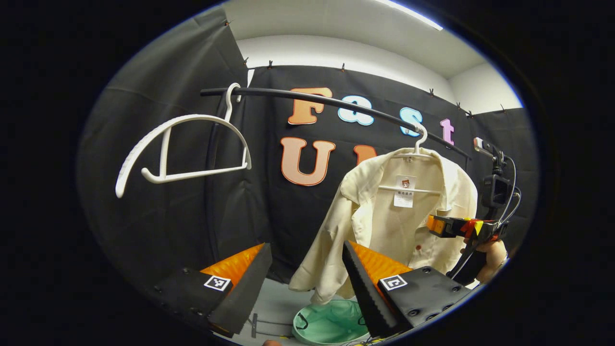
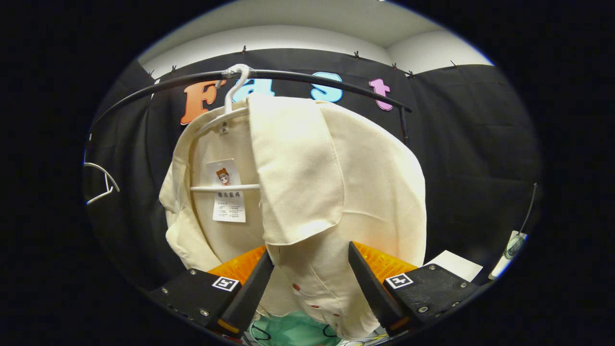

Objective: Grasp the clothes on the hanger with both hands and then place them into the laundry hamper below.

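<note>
A cream shirt (image 1: 384, 216) hangs open on a white hanger (image 1: 418, 144) at the right end of a black rail (image 1: 269, 91). Below it stands the mint-green laundry hamper (image 1: 331, 322). My left gripper (image 1: 306, 247) is open, short of the shirt's left sleeve, with nothing between its fingers. In the left gripper view, the right gripper (image 1: 439, 225), held by a hand (image 1: 490, 254), reaches the shirt's right front. In the right gripper view, the shirt (image 2: 336, 182) is close up and its front panel lies between the spread fingers of my right gripper (image 2: 311, 252), which is open. The hamper (image 2: 293, 331) peeks out beneath.
An empty white hanger (image 1: 182, 144) hangs at the rail's left end and also shows as the empty hanger (image 2: 101, 185) at the left of the right gripper view. A white sheet (image 2: 454, 264) and a cabled device (image 2: 514, 245) lie low on the right.
</note>
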Demonstrator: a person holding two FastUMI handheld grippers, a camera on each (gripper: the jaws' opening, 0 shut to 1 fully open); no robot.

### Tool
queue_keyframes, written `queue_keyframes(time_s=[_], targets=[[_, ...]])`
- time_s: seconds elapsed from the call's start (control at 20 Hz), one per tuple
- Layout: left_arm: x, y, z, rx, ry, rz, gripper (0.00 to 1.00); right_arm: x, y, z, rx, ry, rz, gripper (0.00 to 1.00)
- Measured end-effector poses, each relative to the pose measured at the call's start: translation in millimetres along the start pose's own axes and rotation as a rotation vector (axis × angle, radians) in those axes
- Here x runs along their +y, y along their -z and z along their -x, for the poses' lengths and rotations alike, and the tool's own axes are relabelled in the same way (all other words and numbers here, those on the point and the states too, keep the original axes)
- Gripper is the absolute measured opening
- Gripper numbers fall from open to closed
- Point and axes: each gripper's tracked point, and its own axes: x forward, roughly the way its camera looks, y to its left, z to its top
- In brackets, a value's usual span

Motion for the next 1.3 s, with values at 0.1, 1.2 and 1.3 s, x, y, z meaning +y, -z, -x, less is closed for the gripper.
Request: queue_keyframes(time_s=[0.1,1.2,1.3], targets=[[-2.5,-0.8,-3.0,0.005,-0.002,-0.003,1.00,-4.5,-0.6,-13.2,-0.008,-0.012,-0.022,0.95],[-129.8,5.8,-74.5,0.026,0.037,0.027,0.97,-7.5,0.8,1.7,0.051,-0.466,-0.060,0.05],[-140.8,7.3,-92.2,0.027,0.045,0.013,0.97,-13.0,-3.1,6.0,0.045,-0.473,-0.068,0.04]])
